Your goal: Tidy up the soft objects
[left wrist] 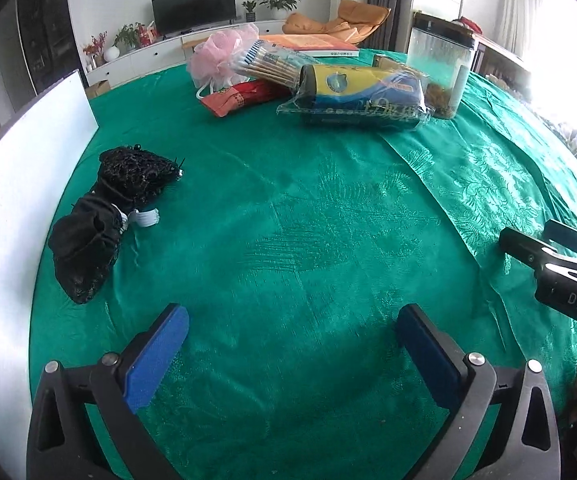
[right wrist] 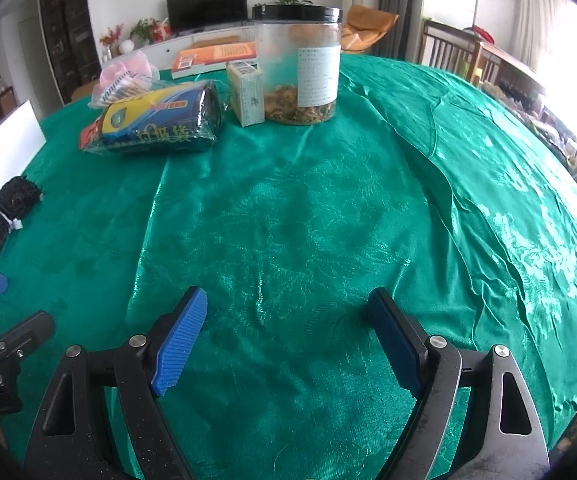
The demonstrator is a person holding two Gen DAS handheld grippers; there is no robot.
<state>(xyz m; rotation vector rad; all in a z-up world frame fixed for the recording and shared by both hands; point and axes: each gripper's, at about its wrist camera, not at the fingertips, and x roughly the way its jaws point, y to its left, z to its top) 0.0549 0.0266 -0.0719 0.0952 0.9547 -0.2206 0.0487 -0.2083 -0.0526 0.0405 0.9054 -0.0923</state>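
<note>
Two black mesh soft bundles lie on the green tablecloth at the left, one behind the other, with a white tag between them. A pink bath pouf sits at the far side of the table. My left gripper hovers open over bare cloth, to the right of the black bundles, nothing between its blue pads. My right gripper is also open and empty over bare cloth. The right wrist view shows the bundles far left, and the left gripper at its left edge.
A wrapped blue-and-yellow roll pack, a red packet, a pack of sticks, a clear black-lidded jar, a small box and an orange book crowd the far side. A white board stands along the left edge.
</note>
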